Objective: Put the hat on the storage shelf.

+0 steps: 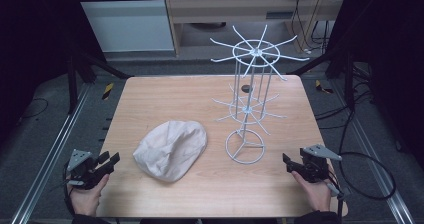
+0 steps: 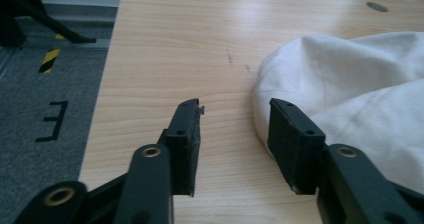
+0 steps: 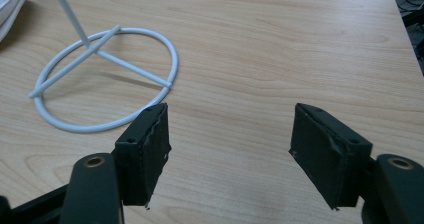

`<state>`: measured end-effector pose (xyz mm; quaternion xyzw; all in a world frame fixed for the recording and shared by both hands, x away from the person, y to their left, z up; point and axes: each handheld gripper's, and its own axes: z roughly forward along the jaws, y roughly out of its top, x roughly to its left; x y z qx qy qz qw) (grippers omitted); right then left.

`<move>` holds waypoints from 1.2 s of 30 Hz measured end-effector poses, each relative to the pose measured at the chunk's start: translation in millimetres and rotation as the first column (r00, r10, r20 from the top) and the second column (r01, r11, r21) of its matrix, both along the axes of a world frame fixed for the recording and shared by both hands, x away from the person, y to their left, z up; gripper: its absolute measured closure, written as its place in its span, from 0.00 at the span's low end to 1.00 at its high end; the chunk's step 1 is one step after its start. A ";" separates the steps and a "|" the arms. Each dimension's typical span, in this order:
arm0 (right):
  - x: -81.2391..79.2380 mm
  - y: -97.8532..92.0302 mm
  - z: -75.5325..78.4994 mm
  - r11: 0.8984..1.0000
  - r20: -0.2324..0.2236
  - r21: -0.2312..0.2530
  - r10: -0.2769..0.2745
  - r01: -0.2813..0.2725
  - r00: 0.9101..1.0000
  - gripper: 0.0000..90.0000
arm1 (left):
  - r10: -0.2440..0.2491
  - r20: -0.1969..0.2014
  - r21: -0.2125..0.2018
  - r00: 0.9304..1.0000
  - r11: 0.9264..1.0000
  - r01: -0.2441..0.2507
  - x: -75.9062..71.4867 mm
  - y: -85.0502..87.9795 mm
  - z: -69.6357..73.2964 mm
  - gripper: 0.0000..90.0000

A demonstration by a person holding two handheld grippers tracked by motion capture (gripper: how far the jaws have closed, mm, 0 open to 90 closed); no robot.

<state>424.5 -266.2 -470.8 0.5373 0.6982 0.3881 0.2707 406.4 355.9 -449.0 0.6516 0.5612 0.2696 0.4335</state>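
Both pairs of jaws stand apart with nothing between them. On our left gripper (image 1: 111,160) we see bare table (image 1: 165,96) through the gap in the left gripper view, with the edge of the white cap (image 2: 350,84) just beyond the right-hand pad. On our right gripper (image 1: 288,160) the jaws are spread wider, and in the right gripper view only wood grain lies between the pads (image 3: 145,149).

We count two grippers, one in each hand at the near corners of the table, one cap (image 1: 171,149) and one white wire rack (image 1: 250,104). The rack has one round base ring (image 3: 107,79) with spokes across it, a slim set of upright rods, and two tiers of radiating hooks, a small one midway up and a wide one at the top. We also make out one small dark round spot (image 1: 245,88) on the table behind the rack.

The cap lies flat on the table, left of centre and near the front, closer to our left gripper than to the right one, and just left of the rack's base without touching it. Its long axis runs on a diagonal, from the near left toward the far right. The rounder, fuller end sits at the far right, and the lower end faces the near left.

The rack stands upright right of centre.
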 end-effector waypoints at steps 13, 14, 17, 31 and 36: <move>-6.2 8.0 8.3 0.999 -0.005 0.011 0.044 -0.044 0.999 0.54 | -0.139 0.024 0.020 0.990 0.990 0.138 -15.1 -32.7 18.9 0.92; -6.8 8.8 9.1 0.999 -0.011 0.020 0.049 -0.049 0.999 0.55 | -0.160 0.020 0.014 0.987 0.987 0.160 -16.1 -36.7 20.6 0.93; -6.5 10.3 8.4 0.998 -0.016 0.012 0.064 -0.063 0.998 0.58 | -0.187 0.009 0.021 0.982 0.982 0.187 -17.4 -44.7 22.2 0.97; -7.0 11.4 10.6 0.996 -0.021 0.007 0.084 -0.084 0.996 0.79 | -0.293 -0.002 0.001 0.956 0.956 0.293 -22.7 -71.2 27.2 1.00; -7.4 13.6 11.5 0.994 -0.025 0.006 0.110 -0.110 0.994 0.86 | -0.326 -0.007 0.003 0.945 0.945 0.326 -25.0 -85.2 27.8 1.00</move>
